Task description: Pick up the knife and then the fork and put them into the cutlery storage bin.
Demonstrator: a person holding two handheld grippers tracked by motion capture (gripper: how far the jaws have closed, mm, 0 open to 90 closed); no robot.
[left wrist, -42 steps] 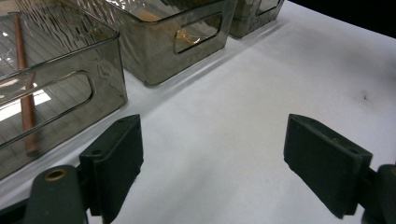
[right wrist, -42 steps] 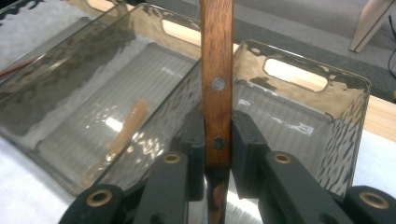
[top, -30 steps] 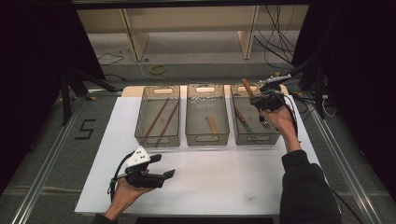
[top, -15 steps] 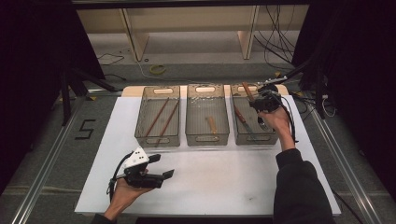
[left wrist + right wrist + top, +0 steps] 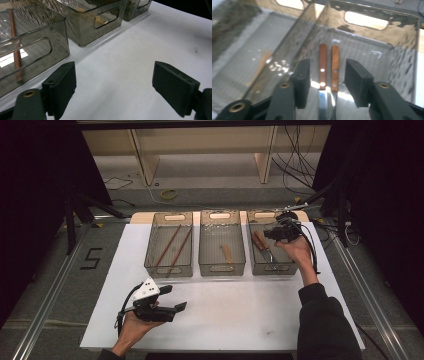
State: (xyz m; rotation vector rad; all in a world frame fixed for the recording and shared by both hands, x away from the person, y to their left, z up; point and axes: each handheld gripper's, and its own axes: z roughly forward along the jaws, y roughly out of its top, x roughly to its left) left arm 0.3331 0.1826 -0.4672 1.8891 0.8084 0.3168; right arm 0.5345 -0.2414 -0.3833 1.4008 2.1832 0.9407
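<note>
We log 3 smoked-plastic bins in a row at the far side of the white table [image 5: 235,315].

Right gripper [image 5: 272,234]: held over the right bin [image 5: 260,268], near its far end. In the right gripper view its gripper [image 5: 327,83] has the jaws spread, nothing between them. Below the gap lie 2 knives with wooden handles [image 5: 327,67], side by side on the bin floor, handles toward the far wall, steel blades running back under the jaws. We cannot tell whether the pads touch the knives; they appear to hang above them. In the high view the knives [image 5: 261,245] lie slanted in the left half of that bin.

Left gripper [image 5: 176,299]: resting in the person's left hand [image 5: 132,325] at the near edge of the table, well apart from the bins. The left gripper view shows its gripper [image 5: 113,87] with the jaws wide apart over bare white tabletop, gripping nothing.

Left bin [image 5: 167,269]: 2 long wooden sticks [image 5: 171,247] lying lengthwise. Middle bin [image 5: 221,269]: 1 short wooden-handled piece [image 5: 227,253], kind too small to tell.

The right forearm in a dark sleeve [image 5: 322,320] crosses the near right part of the table.
</note>
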